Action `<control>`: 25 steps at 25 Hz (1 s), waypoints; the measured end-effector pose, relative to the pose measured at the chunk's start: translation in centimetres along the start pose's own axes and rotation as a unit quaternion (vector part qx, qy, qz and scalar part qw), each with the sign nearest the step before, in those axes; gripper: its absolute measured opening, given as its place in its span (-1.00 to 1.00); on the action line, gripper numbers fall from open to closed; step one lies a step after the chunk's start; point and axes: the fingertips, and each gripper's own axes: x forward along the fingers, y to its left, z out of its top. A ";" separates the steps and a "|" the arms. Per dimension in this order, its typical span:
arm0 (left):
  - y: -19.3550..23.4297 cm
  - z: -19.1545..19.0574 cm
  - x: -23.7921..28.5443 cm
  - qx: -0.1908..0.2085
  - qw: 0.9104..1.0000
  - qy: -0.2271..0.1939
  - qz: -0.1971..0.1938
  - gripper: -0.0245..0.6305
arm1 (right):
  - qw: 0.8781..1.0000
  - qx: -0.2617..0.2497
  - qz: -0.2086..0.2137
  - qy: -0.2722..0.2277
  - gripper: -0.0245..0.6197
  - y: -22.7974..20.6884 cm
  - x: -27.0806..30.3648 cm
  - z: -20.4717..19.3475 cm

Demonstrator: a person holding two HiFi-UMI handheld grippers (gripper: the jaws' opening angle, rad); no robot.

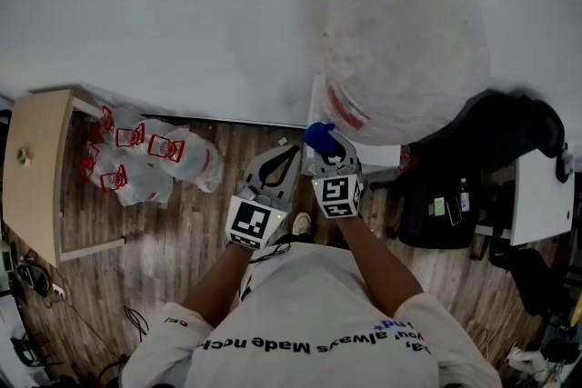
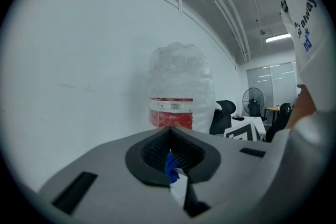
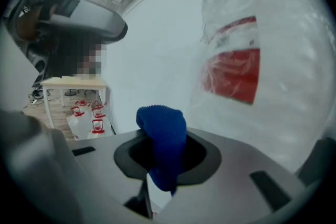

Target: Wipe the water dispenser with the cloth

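The cloth (image 3: pixel 163 136) is a small blue towelling rag, soft, light and limp. It will fold and slump rather than keep a shape. I judge it wants a firm pinch through a bunched middle, leaving a pad free to press on the water dispenser (image 1: pixel 368 152). It sits close in front of the dispenser; whether it touches I cannot tell. It is clamped in the right claw (image 3: pixel 160 162), whose jaws are closed on it, with a rounded wad standing above the tips and a tail hanging below.

The left claw (image 2: pixel 169 131), just beside the right and a little farther from the dispenser, has its jaws together. A sliver of blue shows between the pads, and I cannot tell whether it is nipped or only seen beyond.

Past both, the dispenser's plastic-wrapped bottle (image 1: pixel 405 50), with a red label, stands against the white wall (image 1: pixel 182 4).
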 end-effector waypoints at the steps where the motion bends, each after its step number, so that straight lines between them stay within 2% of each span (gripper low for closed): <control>1: 0.1 -0.2 0.2 -0.001 1.000 0.002 0.000 -0.87 | 1.000 -0.002 0.000 0.007 -0.66 0.1 0.6 -0.6; 14: 1.0 -2.5 0.7 -0.015 1.000 0.021 0.005 -0.87 | 0.993 -0.005 -0.002 0.116 -0.67 0.4 7.1 -8.8; 25: 1.5 -2.8 0.1 -0.015 0.999 0.028 0.011 -0.87 | 0.987 -0.012 0.000 0.163 -0.67 0.5 8.4 -11.1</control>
